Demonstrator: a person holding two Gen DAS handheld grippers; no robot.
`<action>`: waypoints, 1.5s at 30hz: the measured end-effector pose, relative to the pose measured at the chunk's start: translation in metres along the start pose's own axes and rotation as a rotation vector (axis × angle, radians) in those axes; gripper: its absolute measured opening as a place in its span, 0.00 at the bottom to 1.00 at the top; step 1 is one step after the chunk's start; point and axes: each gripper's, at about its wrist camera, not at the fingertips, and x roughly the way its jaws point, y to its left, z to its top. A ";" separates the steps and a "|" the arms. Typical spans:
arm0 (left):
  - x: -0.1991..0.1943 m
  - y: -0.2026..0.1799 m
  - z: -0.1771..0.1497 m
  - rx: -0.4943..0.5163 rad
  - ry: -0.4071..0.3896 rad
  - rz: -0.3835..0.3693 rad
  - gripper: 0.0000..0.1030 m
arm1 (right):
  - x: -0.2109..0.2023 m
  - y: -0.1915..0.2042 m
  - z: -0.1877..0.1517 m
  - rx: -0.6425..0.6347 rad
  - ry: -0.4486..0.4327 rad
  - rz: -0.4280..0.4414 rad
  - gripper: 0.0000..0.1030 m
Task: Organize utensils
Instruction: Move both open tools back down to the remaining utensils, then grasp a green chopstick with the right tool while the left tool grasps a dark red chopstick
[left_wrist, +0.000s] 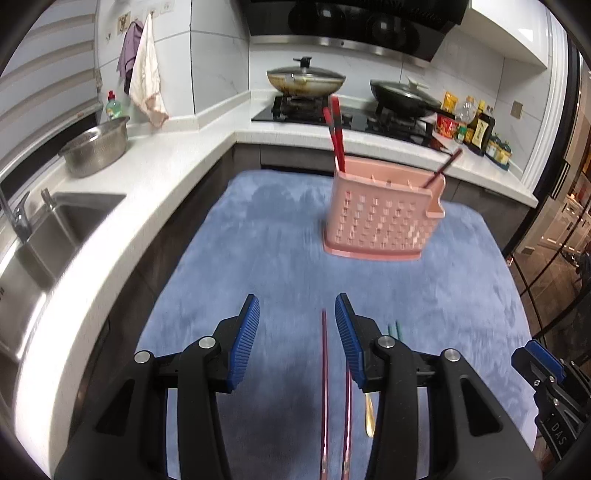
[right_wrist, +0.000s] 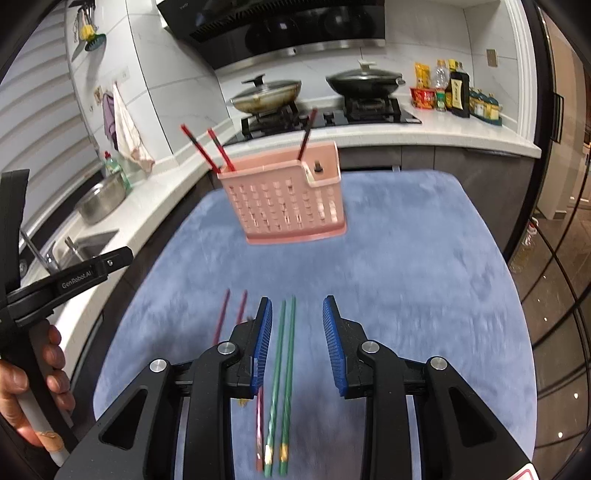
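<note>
Home kitchen: gas hob (left_wrist: 343, 118) w/ woks, sink (left_wrist: 55, 236).

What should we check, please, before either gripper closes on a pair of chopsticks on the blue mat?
1. Left gripper open with nothing held: ok.
2. Right gripper open with nothing held: ok.
3. Pink chopsticks centred between the left gripper's pads: not ok; one runs between them, the other passes under the right-hand pad.
4. Green chopsticks both between the right gripper's pads: ok, though they lie close to the left-hand pad.
5. Pink basket upright on the blue mat, with red chopsticks already in it: ok.
6. Pads low enough to touch the chopsticks: cannot tell; the pictures are blurred.
</note>
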 end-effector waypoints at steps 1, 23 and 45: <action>-0.001 0.000 -0.007 0.001 0.008 0.000 0.40 | -0.001 -0.001 -0.007 0.001 0.008 -0.002 0.27; 0.011 0.018 -0.126 0.020 0.172 0.001 0.40 | 0.030 0.013 -0.130 -0.023 0.215 -0.009 0.27; 0.026 0.013 -0.151 0.034 0.235 -0.023 0.43 | 0.053 0.012 -0.148 -0.038 0.253 -0.021 0.06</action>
